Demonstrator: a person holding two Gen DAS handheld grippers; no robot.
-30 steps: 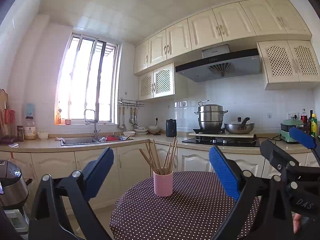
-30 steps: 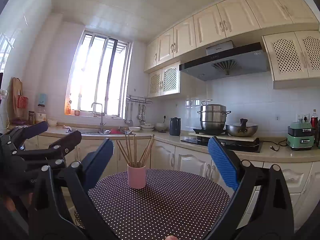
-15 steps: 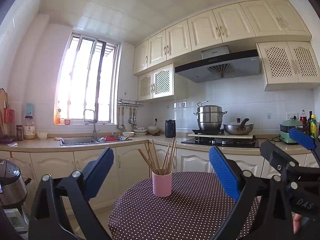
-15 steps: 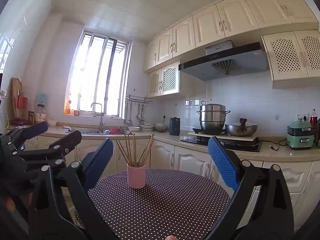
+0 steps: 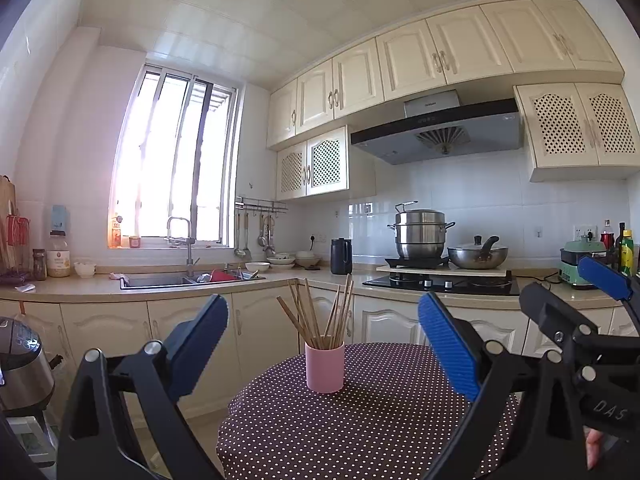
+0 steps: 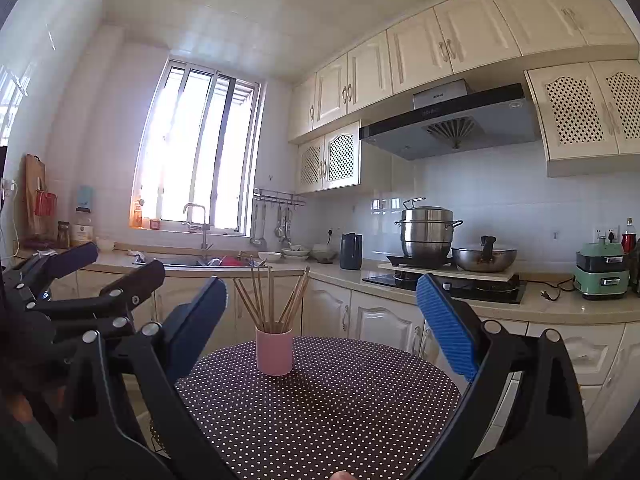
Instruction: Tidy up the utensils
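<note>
Left tongs [image 5: 322, 344]: blue pads spread wide, nothing between them, held level above the near edge of the counter [image 5: 360, 432]. Right tongs [image 6: 322, 320]: likewise spread, empty, alongside the left pair.

Pink cup [image 5: 324, 367]: upright on the dotted cloth of the round counter, toward its far edge. Straight ahead of the left tongs, near centre in the gap between the pads; ahead and a little left of centre for the right tongs. Well apart from both pairs.

Chopsticks [image 5: 320, 314]: wooden, standing in the cup, long axis near vertical, tops fanned outward to left and right. Lower ends hidden inside the cup.

Nearer hand: hard to judge; cup lies more squarely on the left tongs' line, so likely the left.

Hard to make out: exact count of chopsticks; whether any pair is crossed or jammed inside the cup. No other utensils visible on the cloth. Near part of the counter cut off by the tongs' black frames in both views.
</note>
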